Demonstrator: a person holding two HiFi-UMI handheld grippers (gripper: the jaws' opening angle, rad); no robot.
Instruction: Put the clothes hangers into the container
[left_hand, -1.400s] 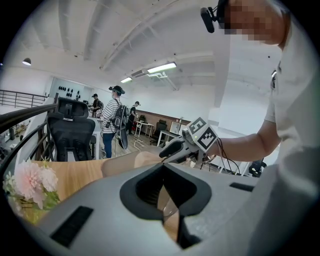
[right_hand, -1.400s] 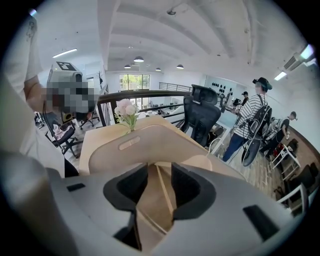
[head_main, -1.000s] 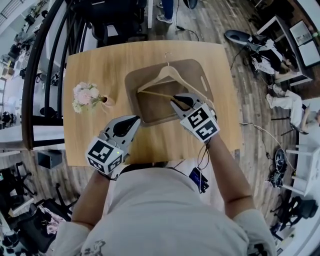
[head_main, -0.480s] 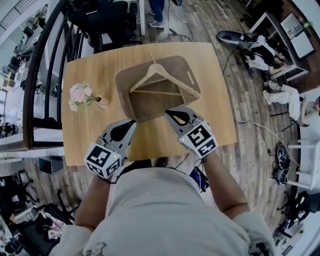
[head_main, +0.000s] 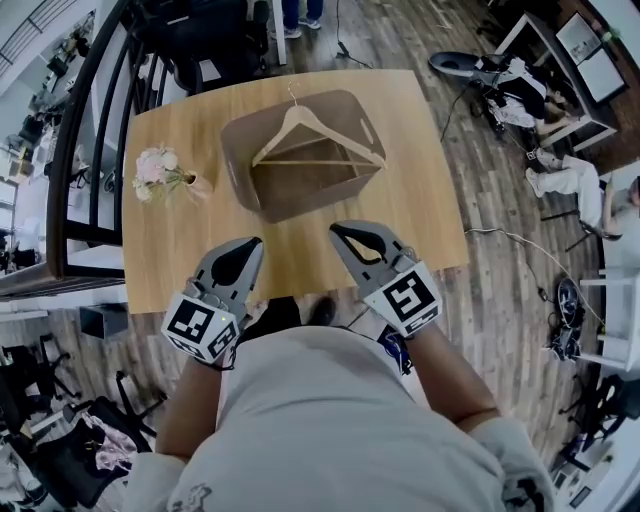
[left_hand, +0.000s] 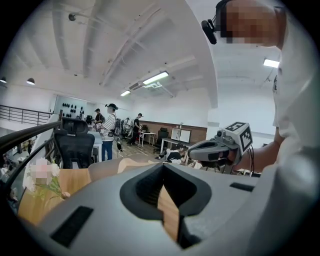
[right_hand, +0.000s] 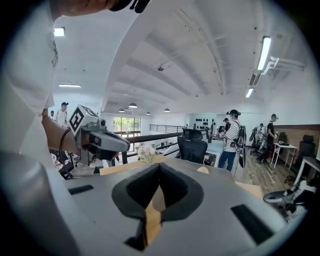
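Two grippers hang over the near edge of the wooden table (head_main: 420, 200), and we read it from its left side across. Near the left edge, at nine o'clock from the container, sits a small bunch of pale pink flowers (head_main: 152, 168).

At seven o'clock from the container we hold the left gripper (head_main: 257, 241). Its jaws are pressed together at the tips with nothing caught between them. In its own view only table wood shows through the hollow behind the tips.

The brown container (head_main: 240, 160), a tub with rounded corners and slot handles in its walls, stands on the far half of the table, well apart from both grippers. The wooden clothes hanger (head_main: 318, 163) lies in it, spread from wall to wall. Its wire hook is at the far rim, pointing to twelve o'clock, and its straight bar lies toward six.

At five o'clock from the container we hold the right gripper (head_main: 334, 229), just beside the left one. Its jaws are likewise closed tip to tip and empty.
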